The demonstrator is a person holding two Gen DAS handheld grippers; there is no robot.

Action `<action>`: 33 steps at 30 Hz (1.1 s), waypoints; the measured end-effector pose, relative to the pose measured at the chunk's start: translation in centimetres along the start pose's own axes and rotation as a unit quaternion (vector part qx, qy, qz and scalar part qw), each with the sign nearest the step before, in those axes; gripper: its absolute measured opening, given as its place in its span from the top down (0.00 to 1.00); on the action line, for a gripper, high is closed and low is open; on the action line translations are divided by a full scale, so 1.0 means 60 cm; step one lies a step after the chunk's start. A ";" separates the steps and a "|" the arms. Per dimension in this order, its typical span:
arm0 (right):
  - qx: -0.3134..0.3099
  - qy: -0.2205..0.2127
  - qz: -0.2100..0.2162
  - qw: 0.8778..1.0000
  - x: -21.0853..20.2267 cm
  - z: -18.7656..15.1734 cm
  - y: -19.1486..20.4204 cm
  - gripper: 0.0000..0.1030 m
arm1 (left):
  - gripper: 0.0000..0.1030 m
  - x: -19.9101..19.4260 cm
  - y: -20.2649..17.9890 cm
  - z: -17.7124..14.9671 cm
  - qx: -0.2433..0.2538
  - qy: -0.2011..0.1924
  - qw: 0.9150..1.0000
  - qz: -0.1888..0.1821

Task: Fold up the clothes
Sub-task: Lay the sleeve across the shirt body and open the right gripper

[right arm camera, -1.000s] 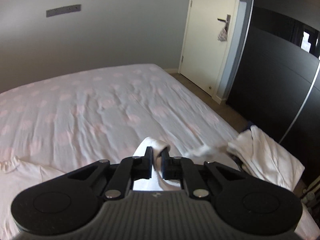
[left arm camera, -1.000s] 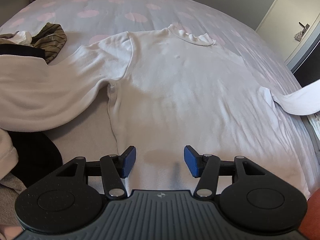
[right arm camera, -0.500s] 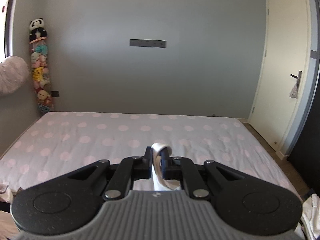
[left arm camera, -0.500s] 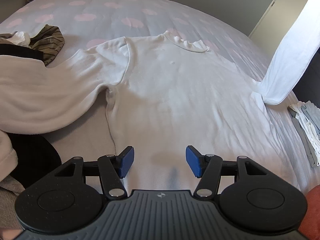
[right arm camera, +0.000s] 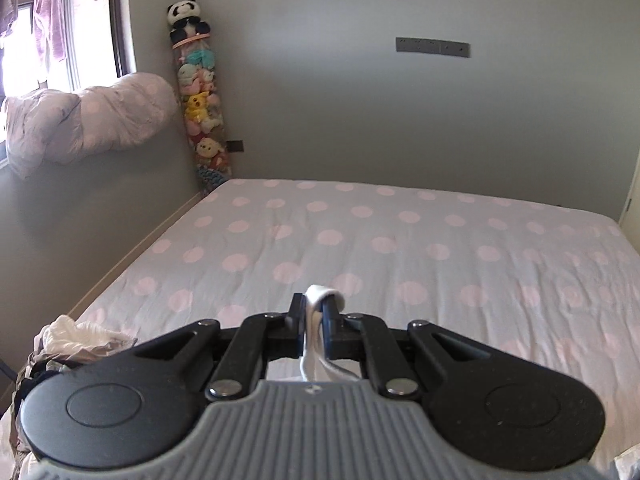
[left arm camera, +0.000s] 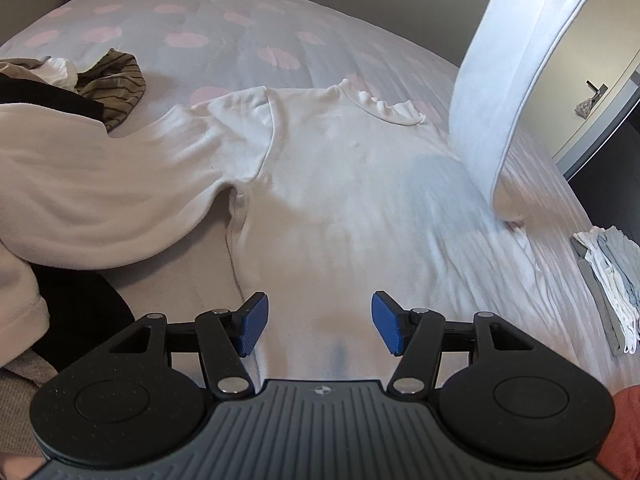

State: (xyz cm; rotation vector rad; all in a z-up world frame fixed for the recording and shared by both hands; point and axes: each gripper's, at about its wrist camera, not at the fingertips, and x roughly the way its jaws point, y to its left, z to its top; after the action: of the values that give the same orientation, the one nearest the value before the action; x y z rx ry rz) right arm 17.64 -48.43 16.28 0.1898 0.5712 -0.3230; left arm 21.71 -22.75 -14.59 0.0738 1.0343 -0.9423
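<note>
A white long-sleeved shirt [left arm camera: 340, 200] lies flat, collar away from me, on the polka-dot bed [left arm camera: 240, 32]. My left gripper [left arm camera: 318, 326] is open and empty, hovering over the shirt's lower hem. The shirt's right sleeve [left arm camera: 508, 80] is lifted high above the bed on the right. My right gripper [right arm camera: 314, 314] is shut on the sleeve's cuff [right arm camera: 320, 300], which sticks out between the fingers. The left sleeve [left arm camera: 100, 200] lies spread out to the left.
A pile of unfolded clothes [left arm camera: 96, 84] sits at the left of the bed, also in the right wrist view [right arm camera: 76, 340]. A stack of folded clothes [left arm camera: 612, 280] lies at the right edge. A door [left arm camera: 592, 80] and dark wardrobe stand to the right.
My right gripper has lifted the sleeve higher and swung it left over the shirt's body, turning towards the bed's head. My left gripper has held almost still.
</note>
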 end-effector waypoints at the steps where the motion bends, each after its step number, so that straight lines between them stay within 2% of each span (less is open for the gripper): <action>1: -0.002 0.008 0.006 1.000 0.014 -0.010 0.012 0.90 | 0.46 -0.001 0.002 0.000 -0.003 -0.001 1.000 0.000; 13: 0.007 0.103 0.057 0.993 0.183 -0.130 0.067 0.90 | 0.46 -0.001 0.021 0.002 -0.017 -0.002 1.000 -0.005; 22: 0.030 0.143 0.075 0.986 0.274 -0.225 0.072 0.91 | 0.46 0.008 0.036 0.002 -0.025 0.001 1.000 0.002; 27: 0.036 0.142 0.063 0.987 0.314 -0.263 0.051 0.91 | 0.46 0.019 0.052 0.001 -0.038 0.005 0.999 0.008; 33: 0.058 0.152 0.055 0.985 0.362 -0.310 -0.003 0.90 | 0.46 0.035 0.048 0.002 -0.029 0.016 0.999 0.008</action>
State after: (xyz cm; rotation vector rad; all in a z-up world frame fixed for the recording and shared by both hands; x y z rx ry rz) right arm 25.55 -49.05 -11.19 0.3854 0.8404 -0.2216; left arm 24.17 -22.38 -17.16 0.0474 1.0882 -0.8988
